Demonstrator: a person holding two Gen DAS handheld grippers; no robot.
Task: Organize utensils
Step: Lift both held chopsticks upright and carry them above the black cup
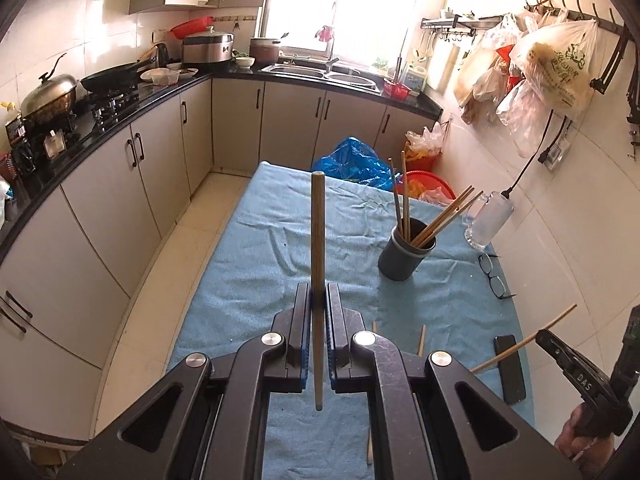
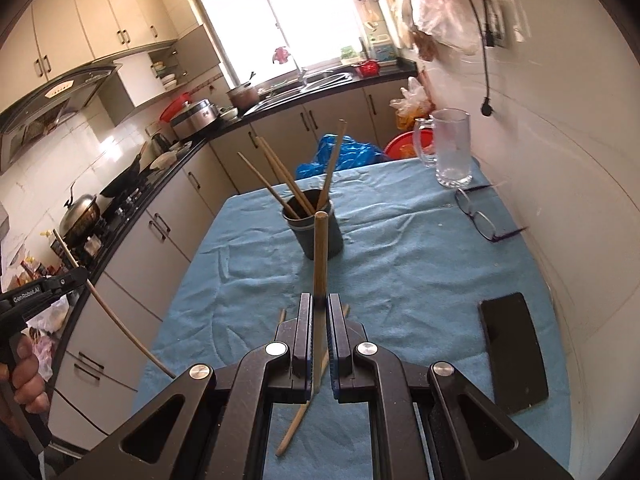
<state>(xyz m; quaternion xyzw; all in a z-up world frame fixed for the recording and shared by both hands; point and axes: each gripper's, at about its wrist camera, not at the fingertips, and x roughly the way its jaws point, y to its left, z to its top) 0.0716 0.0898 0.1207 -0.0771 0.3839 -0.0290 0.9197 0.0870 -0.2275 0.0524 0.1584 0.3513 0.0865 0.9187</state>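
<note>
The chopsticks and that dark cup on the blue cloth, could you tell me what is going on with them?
A person is sorting chopsticks into the dark cup on the blue cloth. The left gripper is shut on one chopstick, and the right gripper is shut on another chopstick. Several chopsticks already stand in the cup, and loose chopsticks lie on the cloth below the grippers.

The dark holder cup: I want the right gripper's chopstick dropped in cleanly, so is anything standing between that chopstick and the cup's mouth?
Nothing visible blocks the way. The right gripper holds its chopstick above bare blue cloth short of the dark holder cup. Only the chopsticks already leaning inside the cup crowd its mouth.
</note>
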